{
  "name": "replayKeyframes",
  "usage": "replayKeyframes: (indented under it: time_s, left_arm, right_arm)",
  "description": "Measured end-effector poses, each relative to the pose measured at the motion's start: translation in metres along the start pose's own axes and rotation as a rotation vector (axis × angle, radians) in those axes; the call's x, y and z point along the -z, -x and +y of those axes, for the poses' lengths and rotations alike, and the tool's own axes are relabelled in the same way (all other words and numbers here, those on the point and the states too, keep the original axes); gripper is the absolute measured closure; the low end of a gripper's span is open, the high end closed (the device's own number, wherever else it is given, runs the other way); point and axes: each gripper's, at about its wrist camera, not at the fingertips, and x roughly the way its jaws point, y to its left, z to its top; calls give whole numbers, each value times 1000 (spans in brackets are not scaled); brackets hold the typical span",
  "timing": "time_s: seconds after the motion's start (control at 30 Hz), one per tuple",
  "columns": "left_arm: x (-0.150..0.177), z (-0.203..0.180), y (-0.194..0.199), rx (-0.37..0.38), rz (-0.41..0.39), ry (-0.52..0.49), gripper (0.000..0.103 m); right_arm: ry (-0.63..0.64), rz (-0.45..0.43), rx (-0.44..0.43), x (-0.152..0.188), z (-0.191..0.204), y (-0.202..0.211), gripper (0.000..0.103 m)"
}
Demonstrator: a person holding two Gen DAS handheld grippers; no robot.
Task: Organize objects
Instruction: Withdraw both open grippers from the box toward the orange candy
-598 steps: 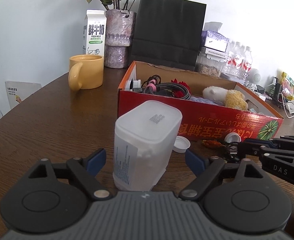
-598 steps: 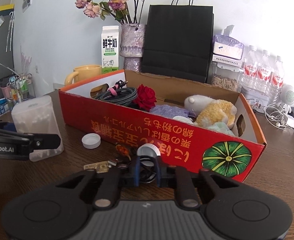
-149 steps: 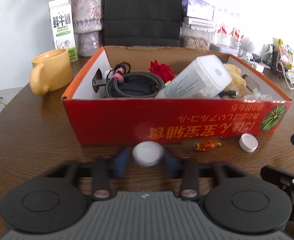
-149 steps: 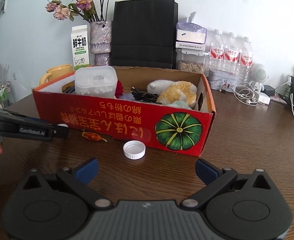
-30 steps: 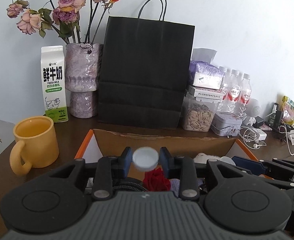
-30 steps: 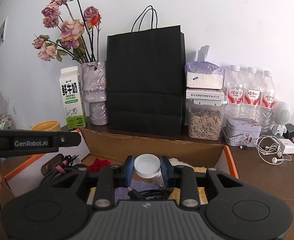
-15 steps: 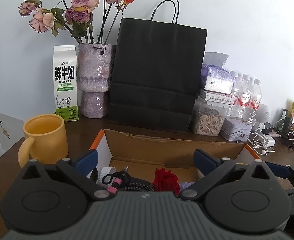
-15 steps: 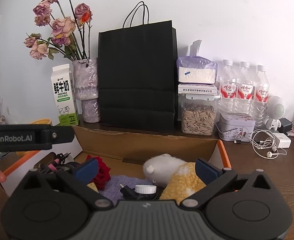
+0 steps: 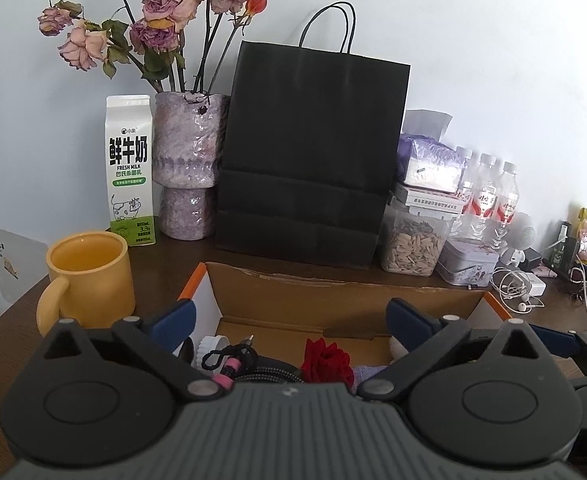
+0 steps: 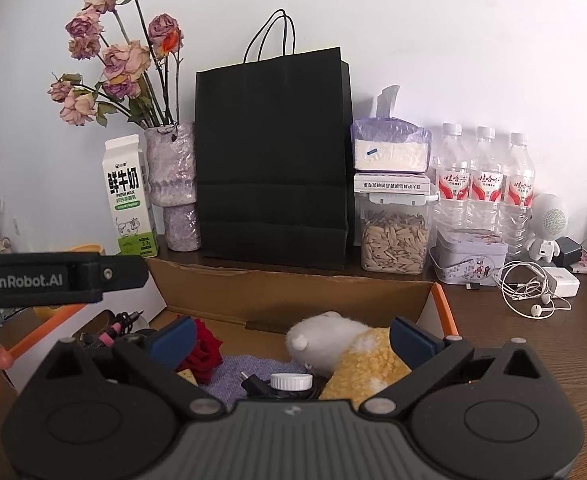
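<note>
The cardboard box point(image 10: 293, 296) sits low at six o'clock, the collecting bin for the loose bits. Over it hangs the left gripper point(image 9: 289, 320), jaws wide and empty; the right gripper point(image 10: 291, 338) likewise, both just sprung apart. One white cap point(image 10: 291, 381) lies at six beside the plush toy point(image 10: 345, 348); another cap point(image 9: 212, 345) rests at seven by the cable coil point(image 9: 233, 364).

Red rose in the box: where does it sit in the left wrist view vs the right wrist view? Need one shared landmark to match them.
Left wrist: red rose low centre, between the open jaws, right of the coiled cable.
Right wrist: red rose lower left, partly behind the left blue pad, left of the plush toy.
Shared landmark: the black paper bag stands behind the box in both.
</note>
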Motion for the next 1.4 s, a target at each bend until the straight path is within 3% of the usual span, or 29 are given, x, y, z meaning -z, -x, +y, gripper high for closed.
replayKeyframes:
  time_s: [0.27,0.63,0.83,1.0,1.23,1.4]
  left_arm:
    - [2,-4,19,13,-46,-10,0]
    - [26,-4,67,24,-66,-33,0]
    - [51,0,94,11,-17,-46,0]
    - [72,-1,100,7,74,-60,0]
    - [99,-24,87,3,204,-102,0]
    - [105,-46,70,-7,247,-126,0]
  right_arm:
    - [11,-19,-1,1,0,12,0]
    - [48,-56,13,17,-2,64,0]
    - [47,-42,23,40,-11,96,0]
    - [56,-15,54,64,-18,118,0]
    - [56,29,68,88,-29,132,0]
    - [35,41,84,91,-37,133,0]
